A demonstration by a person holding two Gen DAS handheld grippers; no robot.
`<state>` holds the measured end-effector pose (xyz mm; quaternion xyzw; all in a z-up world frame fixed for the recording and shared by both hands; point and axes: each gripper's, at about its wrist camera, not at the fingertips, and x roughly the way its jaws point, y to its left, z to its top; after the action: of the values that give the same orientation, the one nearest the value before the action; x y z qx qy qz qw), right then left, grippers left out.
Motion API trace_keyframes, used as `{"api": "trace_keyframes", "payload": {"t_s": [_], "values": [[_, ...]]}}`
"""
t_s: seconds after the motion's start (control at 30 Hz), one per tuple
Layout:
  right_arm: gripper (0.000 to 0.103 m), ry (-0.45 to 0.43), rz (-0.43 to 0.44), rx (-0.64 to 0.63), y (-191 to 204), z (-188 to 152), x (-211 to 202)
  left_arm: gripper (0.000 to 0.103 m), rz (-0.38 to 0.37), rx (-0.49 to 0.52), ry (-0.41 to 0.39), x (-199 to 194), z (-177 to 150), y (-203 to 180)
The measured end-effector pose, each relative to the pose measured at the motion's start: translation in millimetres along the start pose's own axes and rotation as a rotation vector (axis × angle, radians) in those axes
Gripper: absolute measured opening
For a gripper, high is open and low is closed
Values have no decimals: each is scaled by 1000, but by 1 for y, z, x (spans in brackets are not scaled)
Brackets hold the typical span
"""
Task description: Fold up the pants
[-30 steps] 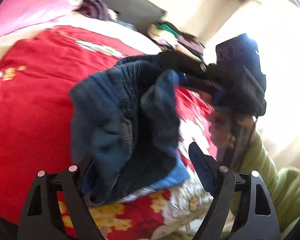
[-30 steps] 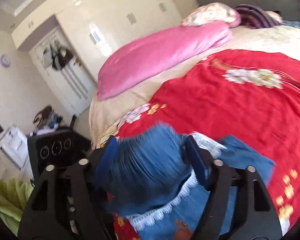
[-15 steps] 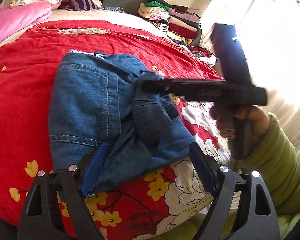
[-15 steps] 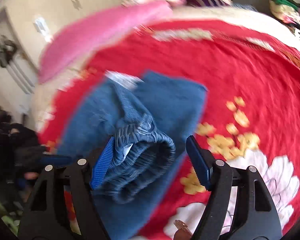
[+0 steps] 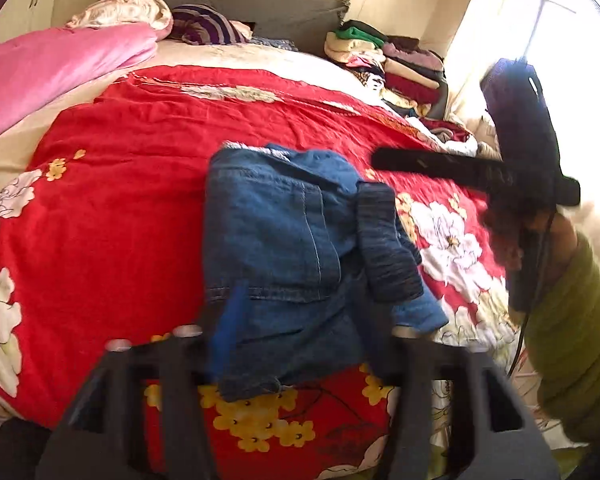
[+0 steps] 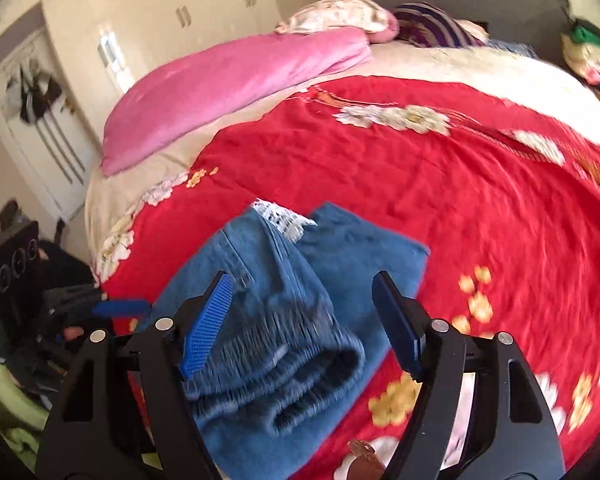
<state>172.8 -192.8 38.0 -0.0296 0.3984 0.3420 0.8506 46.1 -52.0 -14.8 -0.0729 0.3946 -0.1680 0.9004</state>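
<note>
Pants down from mid-air a second ago, now a rough folded bundle on the red bedspread, near its front edge.
Left gripper jaws are closing, blurred, straddling the bundle's near hem; can't tell if the pads bite cloth yet, reads as not yet gripped. Right gripper jaws are closing slightly but stand wide apart, hovering over the elastic waistband, which sits between the pads without visible contact. Waistband is rolled up on top of the legs, lace hem poking out at the far side, so the fold isn't flat. My read: both tongs are lined up on opposite ends to re-grab and square it off. Clothes stack by the headboard is probably where it goes after.
</note>
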Motion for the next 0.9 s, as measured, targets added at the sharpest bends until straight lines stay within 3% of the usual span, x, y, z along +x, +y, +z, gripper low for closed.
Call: {"api": "trace_keyframes", "payload": {"t_s": [0.03, 0.2, 0.27, 0.3, 0.33, 0.5, 0.67, 0.8, 0.87, 0.9], "values": [[55, 13, 3, -20, 3, 3, 5, 26, 1, 13, 6, 0, -1, -2], [49, 142, 20, -120, 13, 14, 47, 25, 6, 44, 50, 9, -9, -7], [30, 231, -9, -141, 10, 9, 72, 25, 7, 44, 57, 10, -10, -6], [15, 252, -4, -139, 10, 7, 78, 25, 5, 42, 57, 10, -10, -6], [7, 252, 16, -136, 12, 6, 81, 25, 3, 39, 58, 10, -10, -4], [3, 134, -40, -199, 34, 21, 66, 25, 3, 29, 58, 12, -10, -3], [0, 211, -192, -206, 16, 17, 103, 25, -1, 27, 58, 11, -11, -3], [0, 157, -144, -103, 0, 13, 90, 25, -5, 24, 60, 10, -12, -3], [7, 123, -136, -82, -1, 12, 77, 25, -6, 23, 61, 11, -13, -3], [24, 104, -136, -69, -2, 11, 69, 25, -6, 22, 61, 11, -13, -3]]}}
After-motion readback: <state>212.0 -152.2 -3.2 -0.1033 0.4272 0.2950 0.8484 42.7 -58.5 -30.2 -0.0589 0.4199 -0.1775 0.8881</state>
